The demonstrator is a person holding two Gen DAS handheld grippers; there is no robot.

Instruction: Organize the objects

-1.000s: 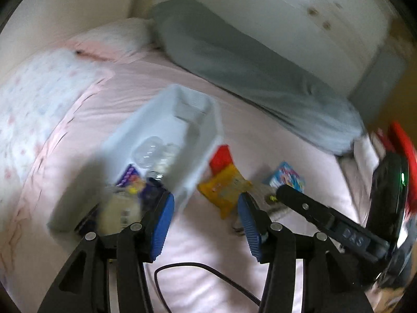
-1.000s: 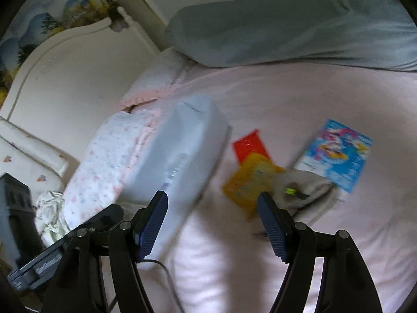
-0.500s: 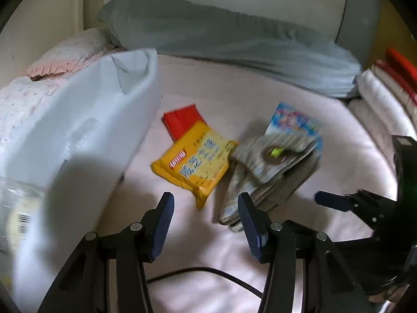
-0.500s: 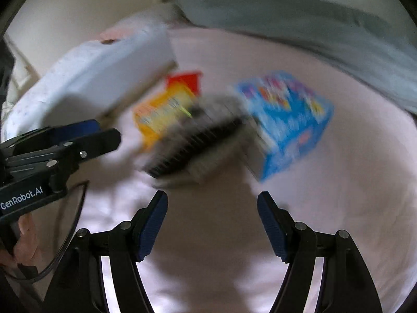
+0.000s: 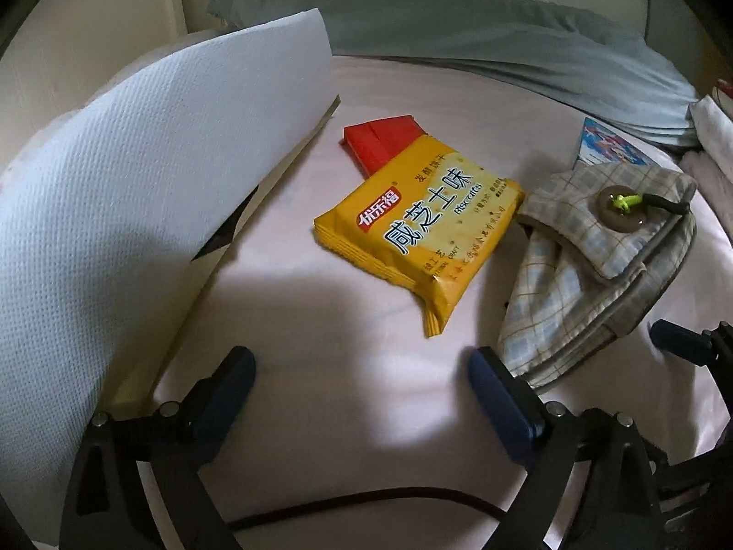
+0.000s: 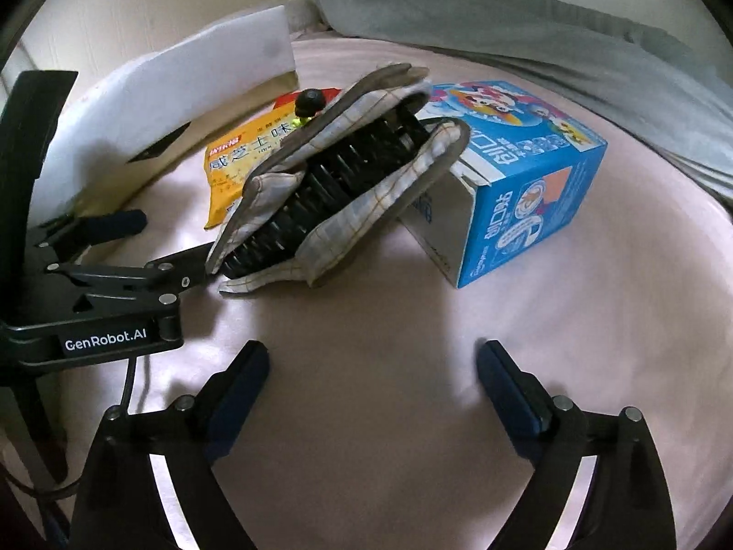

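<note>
On the pink bed sheet [image 5: 366, 321] four things lie loose, so the organizing looks far from finished. The white bin [image 5: 151, 174] fills the left side of the left wrist view; only its outer wall shows, so what is inside I cannot tell.

In the middle of that view lies the yellow biscuit packet [image 5: 426, 229], its upper end over a red packet [image 5: 385, 142]. Just to the right is the checked cloth pouch [image 5: 600, 247] with a brown button [image 5: 618, 215], and behind it, at the right edge, a corner of the blue box [image 5: 604, 146].

In the right wrist view the pouch [image 6: 339, 174] is in the centre, open, with dark ribbed pockets inside, and it leans against the blue box [image 6: 517, 169] at centre right.

The left gripper [image 5: 362, 389] hovers low at the bottom of its view, its jaws spread wide and empty, pointing toward the biscuit packet. The right gripper [image 6: 371, 389] also has wide jaws and holds nothing, before the pouch.

I judge all four things must still go to the bin.
</note>
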